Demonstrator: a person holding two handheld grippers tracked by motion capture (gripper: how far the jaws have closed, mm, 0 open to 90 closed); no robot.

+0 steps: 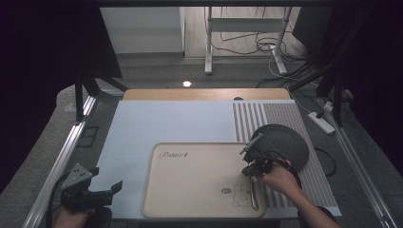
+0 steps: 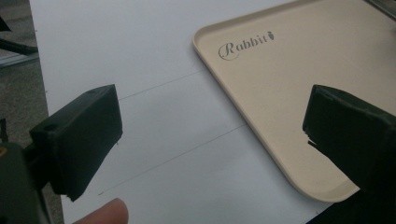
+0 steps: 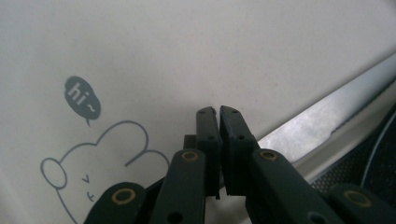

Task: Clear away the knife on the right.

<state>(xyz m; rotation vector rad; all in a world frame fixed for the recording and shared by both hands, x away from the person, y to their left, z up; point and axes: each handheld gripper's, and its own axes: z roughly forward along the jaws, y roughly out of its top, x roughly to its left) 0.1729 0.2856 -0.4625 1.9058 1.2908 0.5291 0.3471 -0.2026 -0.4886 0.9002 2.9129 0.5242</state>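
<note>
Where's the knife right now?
In the high view the knife lies inside the beige tray along its right edge, beside the rabbit drawing, just below the right gripper.

Beyond my table I see grey carpet (image 1: 157, 71), a white desk frame (image 1: 247, 28), tangled cables (image 1: 266, 47) and a bright floor glare (image 1: 187, 83).

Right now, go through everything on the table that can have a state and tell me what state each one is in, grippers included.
Left gripper: open, jaws wide apart, nothing between them, over the white mat beside the tray.
Right gripper: shut, jaws together, nothing seen between them, over the tray.
Tray: flat on the mat, a knife in it.
Knife: lying flat along the tray's right edge.
Dark round mat: flat, right of the tray.
</note>
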